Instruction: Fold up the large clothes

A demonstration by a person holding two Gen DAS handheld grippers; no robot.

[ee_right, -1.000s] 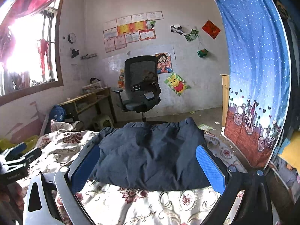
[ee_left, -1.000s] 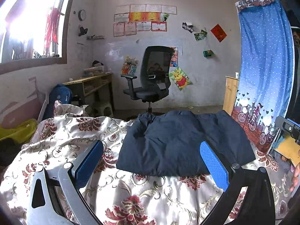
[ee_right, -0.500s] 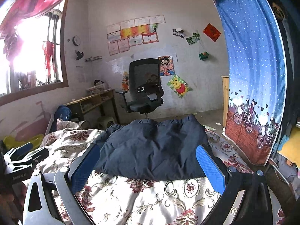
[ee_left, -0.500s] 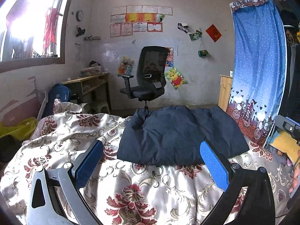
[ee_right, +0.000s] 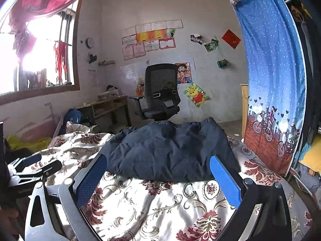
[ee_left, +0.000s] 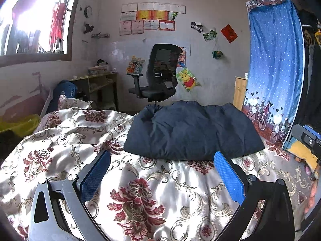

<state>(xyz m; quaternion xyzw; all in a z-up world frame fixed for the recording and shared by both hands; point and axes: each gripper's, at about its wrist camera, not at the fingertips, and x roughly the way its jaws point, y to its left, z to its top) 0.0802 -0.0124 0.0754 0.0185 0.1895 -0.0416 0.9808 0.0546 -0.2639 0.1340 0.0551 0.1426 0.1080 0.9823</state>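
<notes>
A dark navy padded garment [ee_left: 190,132] lies folded into a thick block on the floral bedspread [ee_left: 140,190]; it also shows in the right wrist view [ee_right: 170,150]. My left gripper [ee_left: 160,172] is open and empty, held above the bedspread a short way in front of the garment. My right gripper [ee_right: 158,176] is open and empty, close in front of the garment's near edge. The left gripper [ee_right: 38,164] also shows at the left edge of the right wrist view, and part of the right gripper's body [ee_left: 307,138] shows at the right edge of the left wrist view.
A black office chair [ee_left: 158,76] stands beyond the bed by the far wall. A wooden desk [ee_left: 96,82] is at the left under the window. A blue patterned curtain [ee_left: 276,64] hangs at the right. Yellow-green cloth [ee_left: 20,124] lies at the bed's left.
Both grippers have drawn back from the garment and risen a little, so more bedspread shows in front of it. Both stay open. The garment has not moved.
</notes>
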